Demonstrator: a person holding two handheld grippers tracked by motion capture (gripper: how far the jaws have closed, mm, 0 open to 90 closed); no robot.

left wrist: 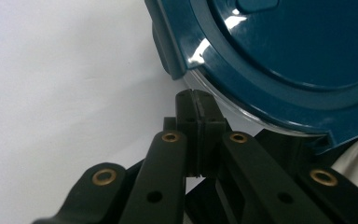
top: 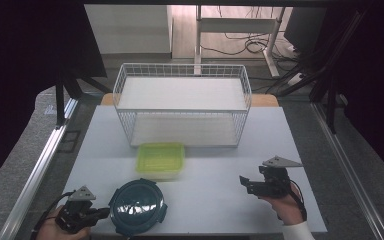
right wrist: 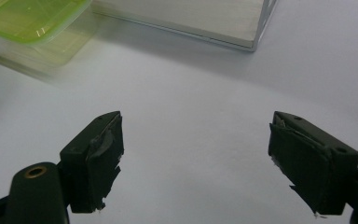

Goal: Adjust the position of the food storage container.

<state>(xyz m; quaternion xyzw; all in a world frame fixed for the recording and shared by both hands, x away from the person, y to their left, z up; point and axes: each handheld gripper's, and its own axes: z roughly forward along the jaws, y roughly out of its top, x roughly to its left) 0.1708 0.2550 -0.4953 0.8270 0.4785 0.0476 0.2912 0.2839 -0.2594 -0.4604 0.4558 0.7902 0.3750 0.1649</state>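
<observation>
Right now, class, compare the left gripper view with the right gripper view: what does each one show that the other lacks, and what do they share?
The left gripper view alone shows the round dark blue lid up close, with the left gripper closed, jaws pressed together beside the lid's rim; whether they touch it is unclear. The right gripper view alone shows the green container and a corner of the wire basket, with the right gripper wide open above bare surface. Both share the white table and a pair of black jaws rising from the bottom.
</observation>
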